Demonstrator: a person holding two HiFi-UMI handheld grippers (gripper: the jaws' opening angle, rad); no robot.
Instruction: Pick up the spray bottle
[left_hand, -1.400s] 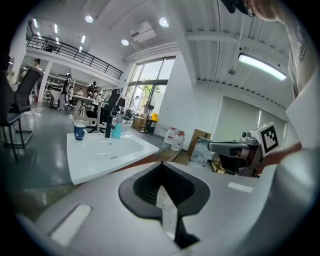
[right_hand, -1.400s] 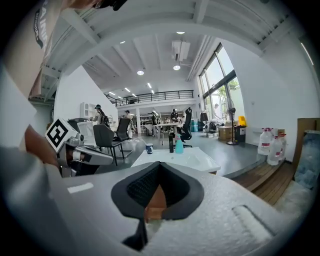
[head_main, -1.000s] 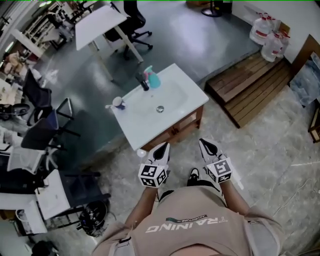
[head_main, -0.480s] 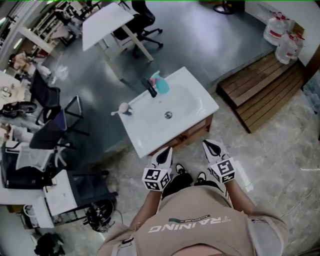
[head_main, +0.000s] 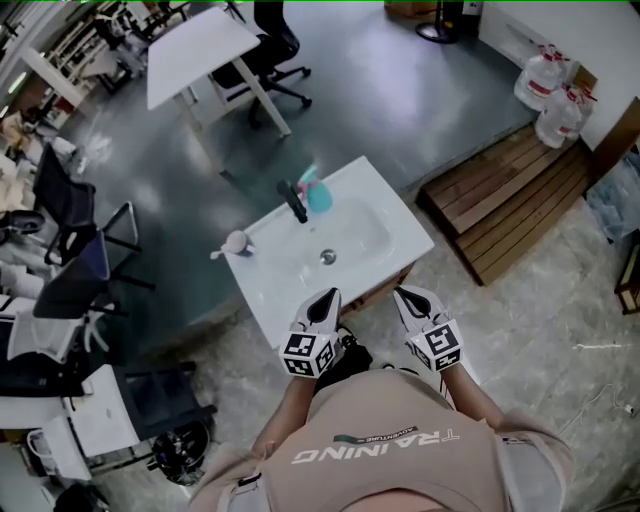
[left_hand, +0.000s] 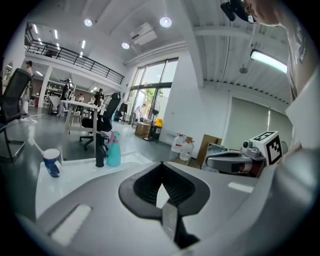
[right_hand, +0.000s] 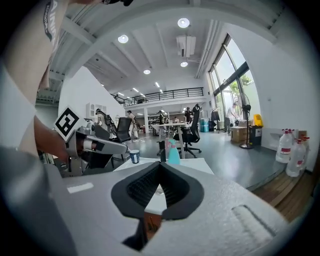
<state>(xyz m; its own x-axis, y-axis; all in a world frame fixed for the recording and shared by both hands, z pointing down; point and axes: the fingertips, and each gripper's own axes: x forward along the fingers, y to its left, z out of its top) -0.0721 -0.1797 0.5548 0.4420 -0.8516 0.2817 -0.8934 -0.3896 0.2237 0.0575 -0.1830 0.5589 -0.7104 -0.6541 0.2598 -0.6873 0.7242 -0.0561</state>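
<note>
The spray bottle (head_main: 318, 193) is teal with a pink head. It stands at the far edge of the white sink top (head_main: 400, 215), next to the black faucet (head_main: 293, 203). It also shows in the left gripper view as the bottle (left_hand: 113, 150) and in the right gripper view as the bottle (right_hand: 173, 151), far ahead of the jaws. My left gripper (head_main: 325, 300) and right gripper (head_main: 408, 298) hover side by side at the sink's near edge. Both are shut with nothing in them. The left gripper (left_hand: 162, 164) and the right gripper (right_hand: 160, 163) point roughly level across the basin.
A blue-and-white cup (head_main: 238, 242) with a toothbrush stands at the sink's left corner. A wooden platform (head_main: 500, 195) and water jugs (head_main: 550, 85) lie to the right. A white table (head_main: 195, 45) and office chairs (head_main: 75, 230) stand beyond and left.
The person has stepped toward the sink. Both grippers moved forward from well short of it to its near edge, staying shut.
</note>
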